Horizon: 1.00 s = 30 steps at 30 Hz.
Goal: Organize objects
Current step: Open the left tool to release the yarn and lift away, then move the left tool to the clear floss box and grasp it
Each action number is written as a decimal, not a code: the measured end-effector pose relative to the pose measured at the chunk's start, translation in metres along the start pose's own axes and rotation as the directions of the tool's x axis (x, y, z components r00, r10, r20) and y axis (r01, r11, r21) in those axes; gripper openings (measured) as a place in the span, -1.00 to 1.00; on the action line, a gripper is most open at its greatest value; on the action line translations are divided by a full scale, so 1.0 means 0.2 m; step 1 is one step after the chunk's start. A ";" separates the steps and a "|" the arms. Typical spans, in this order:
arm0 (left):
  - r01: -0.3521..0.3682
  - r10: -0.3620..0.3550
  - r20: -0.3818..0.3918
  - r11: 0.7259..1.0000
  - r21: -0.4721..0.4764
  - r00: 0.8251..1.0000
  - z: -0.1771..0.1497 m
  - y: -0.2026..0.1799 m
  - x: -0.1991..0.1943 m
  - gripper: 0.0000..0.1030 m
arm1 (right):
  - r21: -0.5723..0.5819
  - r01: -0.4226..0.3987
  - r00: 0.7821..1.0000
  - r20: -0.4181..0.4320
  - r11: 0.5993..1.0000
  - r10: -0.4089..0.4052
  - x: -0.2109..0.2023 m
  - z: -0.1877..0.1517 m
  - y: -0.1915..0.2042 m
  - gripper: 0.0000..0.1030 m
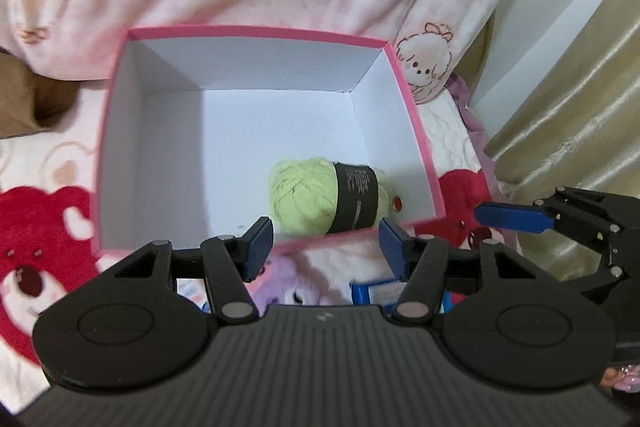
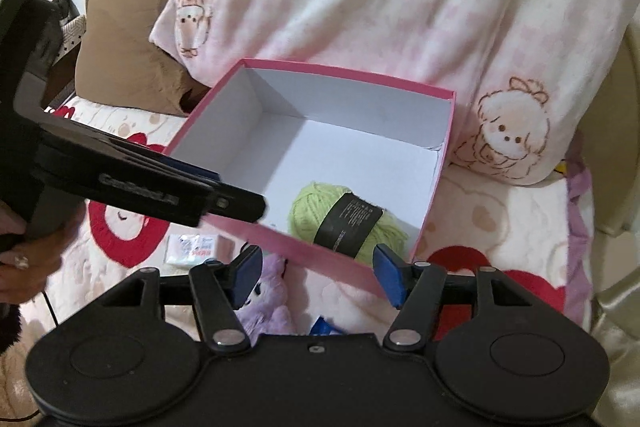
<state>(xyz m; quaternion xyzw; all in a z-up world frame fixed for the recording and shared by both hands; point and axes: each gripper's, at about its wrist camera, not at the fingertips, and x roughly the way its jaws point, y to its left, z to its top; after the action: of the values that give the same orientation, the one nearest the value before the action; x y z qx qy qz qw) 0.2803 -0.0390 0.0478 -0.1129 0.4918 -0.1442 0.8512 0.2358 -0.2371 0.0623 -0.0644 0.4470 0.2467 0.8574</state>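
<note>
Left wrist view | we are hovering both grippers, left gripper (image 1: pixel 324 247) and right gripper (image 2: pixel 318 277), jaws parted, empty | risking snagging pink box (image 1: pixel 416 131) rim, tipping yarn (image 1: pixel 320 195) out

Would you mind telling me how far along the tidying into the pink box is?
Done: the green yarn ball lies inside the pink box. In hand: nothing; the left gripper and right gripper have open, empty jaws. Left: the purple plush toy, tissue pack and blue packet lie outside.

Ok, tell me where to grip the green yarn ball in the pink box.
Grip the green yarn ball across its black paper band, coming from above: the pink box walls block the sides, and the banded waist looks firmest, probably.
</note>
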 end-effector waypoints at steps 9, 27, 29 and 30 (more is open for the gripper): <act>-0.062 0.064 -0.008 0.988 0.139 0.998 -0.14 -0.13 -0.40 0.27 | -0.034 -0.033 0.999 0.038 0.999 0.034 -0.39 -0.09 0.14 0.39; -0.051 0.065 -0.060 0.976 0.212 0.996 -0.64 -0.16 -0.51 0.53 | -0.060 -0.100 0.995 0.021 0.993 0.101 -0.49 -0.58 0.37 0.64; -0.035 0.048 -0.054 0.976 0.213 0.997 -0.69 -0.15 -0.46 0.61 | -0.042 -0.105 0.994 0.017 0.994 0.106 -0.44 -0.63 0.37 0.64; -0.033 0.045 -0.049 0.976 0.215 0.998 -0.72 -0.15 -0.42 0.65 | -0.035 -0.104 0.994 0.014 0.994 0.105 -0.41 -0.65 0.37 0.64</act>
<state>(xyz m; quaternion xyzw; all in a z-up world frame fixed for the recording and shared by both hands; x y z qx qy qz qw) 0.1112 -0.0431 0.0553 -0.0071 0.4983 -0.1824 0.8476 0.0653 -0.2457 0.0600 -0.0538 0.4388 0.2994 0.8455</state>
